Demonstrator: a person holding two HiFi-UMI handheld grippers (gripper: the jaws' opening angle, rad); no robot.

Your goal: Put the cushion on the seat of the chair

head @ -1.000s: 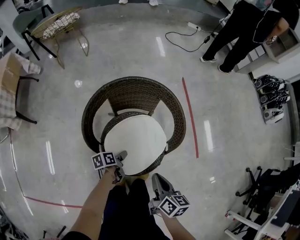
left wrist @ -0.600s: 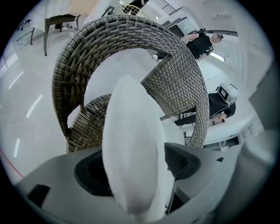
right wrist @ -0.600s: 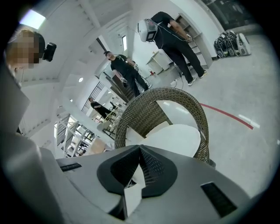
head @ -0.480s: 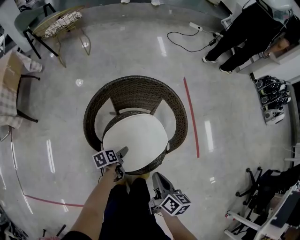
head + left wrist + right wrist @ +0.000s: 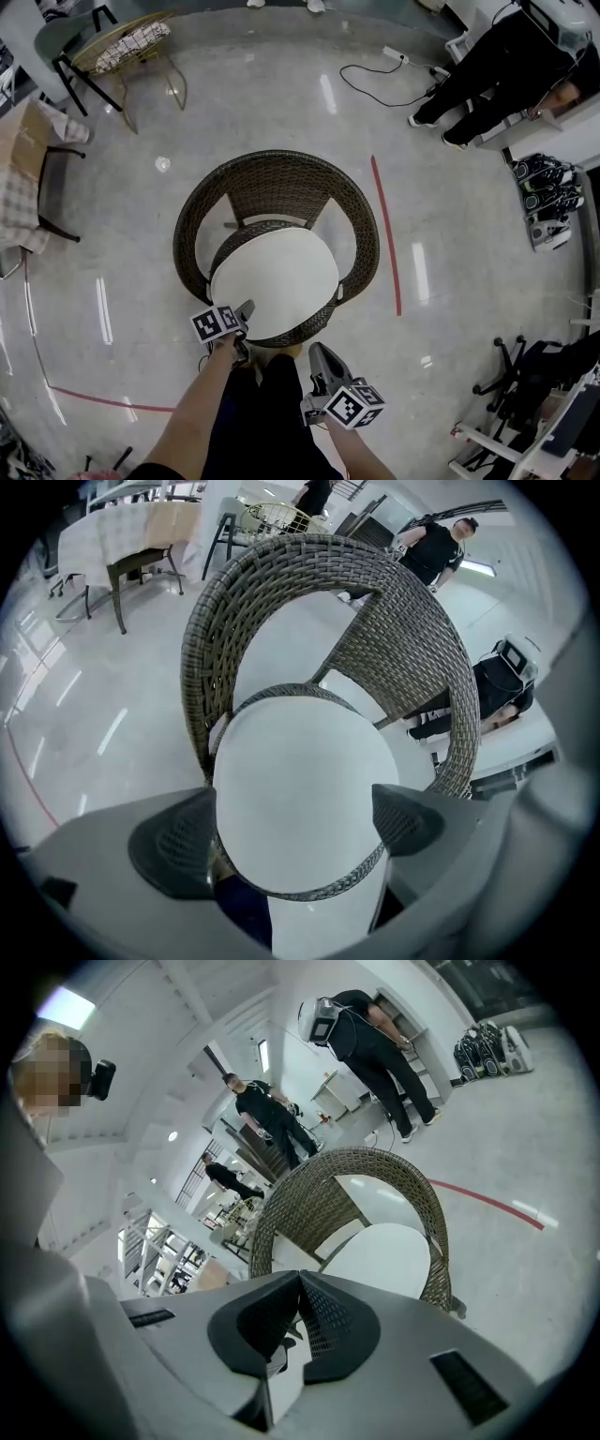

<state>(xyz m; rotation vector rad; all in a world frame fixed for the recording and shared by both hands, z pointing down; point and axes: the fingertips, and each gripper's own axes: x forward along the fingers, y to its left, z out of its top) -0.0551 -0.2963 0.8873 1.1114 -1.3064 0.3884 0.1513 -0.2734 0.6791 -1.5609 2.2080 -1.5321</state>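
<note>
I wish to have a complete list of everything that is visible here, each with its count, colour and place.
wicker chair: one, dark brown, middle of the floor
cushion: one, white, round, on that chair's seat
floor lines: two, red, right of the chair and lower left
cable with power strip: one, black and white, floor at top
small chair: one, dark frame, woven seat, top left
table: one, brown top, checked cloth, left edge
bystander: at least one, in black, top right
equipment: several pieces, black, right edge
forearm: one, bare, bottom
left gripper: one, grey, fingers just opened wide, cushion showing between them unpinched
right gripper: one, grey, fingers together, empty
</note>
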